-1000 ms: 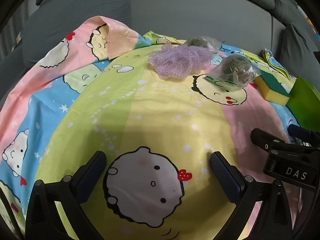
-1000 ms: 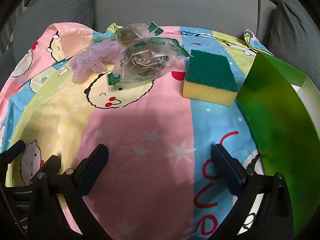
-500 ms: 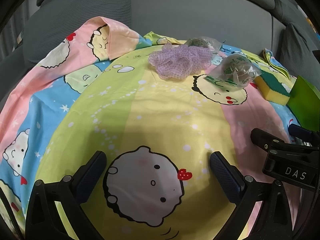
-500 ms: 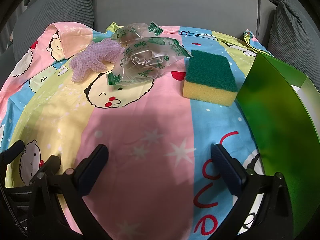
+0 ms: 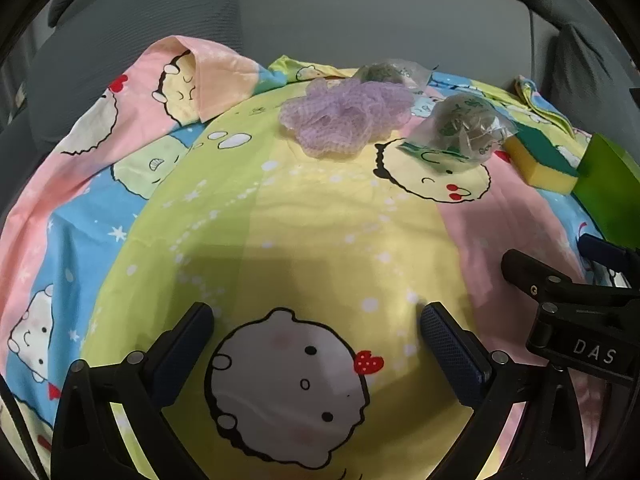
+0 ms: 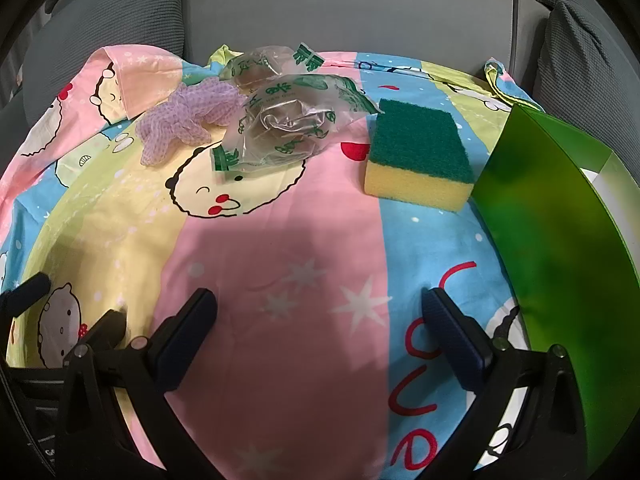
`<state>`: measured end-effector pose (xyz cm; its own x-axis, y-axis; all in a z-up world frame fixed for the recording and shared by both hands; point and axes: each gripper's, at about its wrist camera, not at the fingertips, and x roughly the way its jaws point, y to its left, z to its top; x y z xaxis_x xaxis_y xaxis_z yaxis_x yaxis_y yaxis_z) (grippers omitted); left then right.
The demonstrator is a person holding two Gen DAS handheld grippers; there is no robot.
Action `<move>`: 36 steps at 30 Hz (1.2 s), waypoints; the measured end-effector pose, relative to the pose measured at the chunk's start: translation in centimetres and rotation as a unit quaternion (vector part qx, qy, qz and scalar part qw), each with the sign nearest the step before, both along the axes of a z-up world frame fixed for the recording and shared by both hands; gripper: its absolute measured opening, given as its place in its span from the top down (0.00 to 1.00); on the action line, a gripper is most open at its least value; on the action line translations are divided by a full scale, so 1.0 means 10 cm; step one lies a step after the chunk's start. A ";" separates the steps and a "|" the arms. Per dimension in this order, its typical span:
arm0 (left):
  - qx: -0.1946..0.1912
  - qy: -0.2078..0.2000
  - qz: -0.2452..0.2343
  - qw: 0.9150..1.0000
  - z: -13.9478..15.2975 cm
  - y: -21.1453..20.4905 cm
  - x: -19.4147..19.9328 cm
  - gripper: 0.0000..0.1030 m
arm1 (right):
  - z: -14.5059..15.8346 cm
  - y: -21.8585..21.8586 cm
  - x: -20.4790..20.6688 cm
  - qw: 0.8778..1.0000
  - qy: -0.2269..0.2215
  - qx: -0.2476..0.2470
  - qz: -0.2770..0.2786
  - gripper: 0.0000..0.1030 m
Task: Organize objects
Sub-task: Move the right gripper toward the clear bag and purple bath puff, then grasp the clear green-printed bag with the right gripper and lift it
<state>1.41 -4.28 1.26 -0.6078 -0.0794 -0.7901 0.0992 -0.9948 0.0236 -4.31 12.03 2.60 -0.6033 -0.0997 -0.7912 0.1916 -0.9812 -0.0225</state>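
Observation:
On the cartoon-print sheet (image 5: 320,220) lie a purple mesh puff (image 5: 346,118) (image 6: 186,122), two crumpled clear bags with green print, the near one (image 5: 460,132) (image 6: 288,128) and the far one (image 5: 384,72) (image 6: 264,64), and a yellow sponge with a green top (image 5: 540,156) (image 6: 420,160). A green box (image 6: 552,240) (image 5: 608,188) stands at the right. My left gripper (image 5: 316,332) is open and empty, well short of the puff. My right gripper (image 6: 320,320) is open and empty, short of the sponge and the near bag.
Grey sofa cushions (image 6: 340,4) rise behind the sheet, with a pillow (image 6: 576,52) at the far right. The right gripper's body (image 5: 576,320) shows at the right of the left wrist view; the left gripper's body (image 6: 60,340) shows at the left of the right wrist view.

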 end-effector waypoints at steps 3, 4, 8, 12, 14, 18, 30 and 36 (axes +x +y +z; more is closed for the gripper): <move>0.013 -0.001 -0.025 1.000 -0.01 -0.04 -0.04 0.00 | 0.00 -0.01 0.00 1.000 0.000 0.003 0.001 0.00; 0.018 -0.001 -0.026 0.999 -0.01 -0.05 -0.05 0.00 | 0.00 0.00 0.00 1.000 0.000 0.001 0.000 0.00; -0.006 0.000 -0.020 1.000 0.01 0.03 -0.04 0.00 | 0.00 0.01 0.00 1.000 0.000 -0.001 -0.001 0.00; -0.014 -0.009 -0.022 1.000 0.03 0.05 -0.06 0.00 | 0.00 -0.02 -0.01 1.000 -0.002 0.009 -0.001 0.00; -0.003 -0.034 -0.028 0.999 0.04 0.01 -0.12 0.00 | 0.00 -0.02 -0.02 1.000 -0.005 0.005 -0.009 0.00; 0.032 -0.074 -0.035 0.996 0.12 -0.10 -0.17 0.00 | 0.01 -0.02 -0.06 0.999 -0.017 0.002 -0.029 0.00; 0.060 0.035 -0.010 0.998 0.68 -0.51 0.09 0.00 | 0.65 -0.10 0.12 0.994 0.044 -0.093 -0.026 0.16; 0.109 0.042 0.004 0.993 0.76 -0.70 0.10 0.00 | 1.03 -0.25 0.25 0.990 0.076 -0.119 0.017 0.17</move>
